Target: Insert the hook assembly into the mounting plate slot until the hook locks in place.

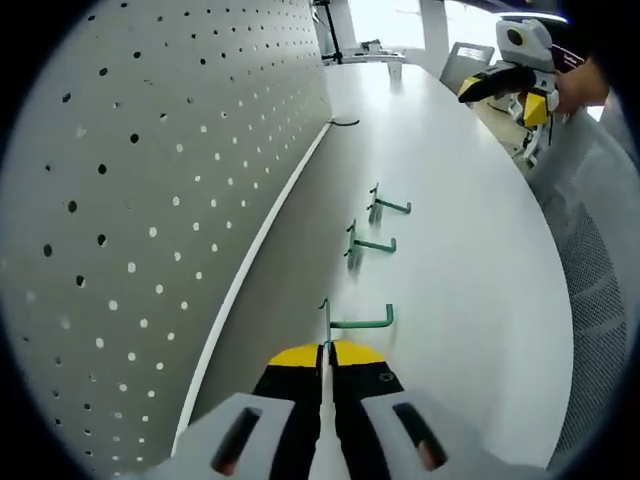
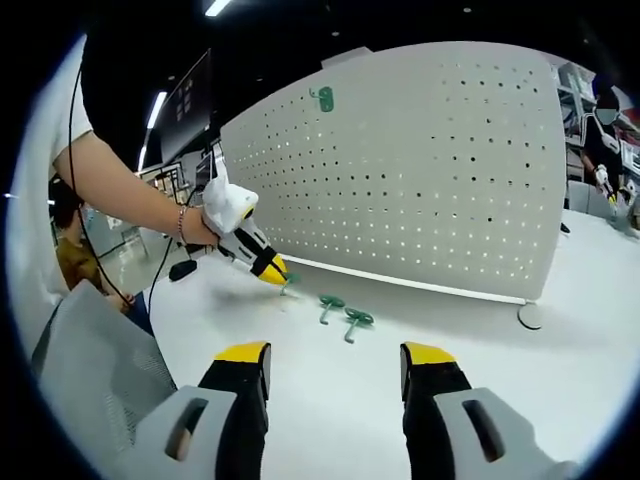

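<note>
Three green hooks lie in a row on the white table point(image 1: 470, 260) beside the grey pegboard point(image 1: 150, 200). My left gripper point(image 1: 326, 350) is shut on the upright stem of the nearest hook point(image 1: 358, 322), whose arm points right. The other two hooks point(image 1: 370, 243) point(image 1: 386, 207) lie farther ahead. In the right gripper view, a hand holds the left gripper point(image 2: 274, 271) down at that hook point(image 2: 291, 280), with two hooks point(image 2: 330, 302) point(image 2: 357, 320) loose beside it. My right gripper point(image 2: 335, 365) hangs open above the table, nothing between its jaws. One green hook point(image 2: 322, 97) hangs high on the pegboard point(image 2: 420, 170).
A grey mesh chair point(image 1: 600, 260) point(image 2: 90, 370) stands at the table's edge. A small black bent piece point(image 1: 345, 122) lies by the pegboard's base. A round foot point(image 2: 530, 316) sits at the board's right end. People stand in the background at the right point(image 2: 603, 130).
</note>
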Available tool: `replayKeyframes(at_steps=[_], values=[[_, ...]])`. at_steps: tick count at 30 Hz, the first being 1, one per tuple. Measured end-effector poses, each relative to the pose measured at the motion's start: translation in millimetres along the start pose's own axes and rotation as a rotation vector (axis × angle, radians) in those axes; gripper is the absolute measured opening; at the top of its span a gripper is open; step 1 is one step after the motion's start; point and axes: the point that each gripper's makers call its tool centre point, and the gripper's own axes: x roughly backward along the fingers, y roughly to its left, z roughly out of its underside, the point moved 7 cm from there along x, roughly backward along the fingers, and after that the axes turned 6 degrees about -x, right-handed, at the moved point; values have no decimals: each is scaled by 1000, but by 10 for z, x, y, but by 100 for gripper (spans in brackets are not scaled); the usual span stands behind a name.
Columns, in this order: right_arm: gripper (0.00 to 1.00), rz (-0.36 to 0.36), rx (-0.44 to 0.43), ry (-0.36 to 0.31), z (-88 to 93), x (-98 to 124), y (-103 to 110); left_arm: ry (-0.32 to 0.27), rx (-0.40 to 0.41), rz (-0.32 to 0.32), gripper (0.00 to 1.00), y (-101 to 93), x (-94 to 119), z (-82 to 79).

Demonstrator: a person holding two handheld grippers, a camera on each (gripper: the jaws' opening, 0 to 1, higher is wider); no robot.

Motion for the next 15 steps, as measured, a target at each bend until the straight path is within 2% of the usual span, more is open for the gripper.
replayKeyframes(at_steps=[15], values=[[50,0,5,-5,-12,-3,-1,-58,11,-36,2,15,117,-94]])
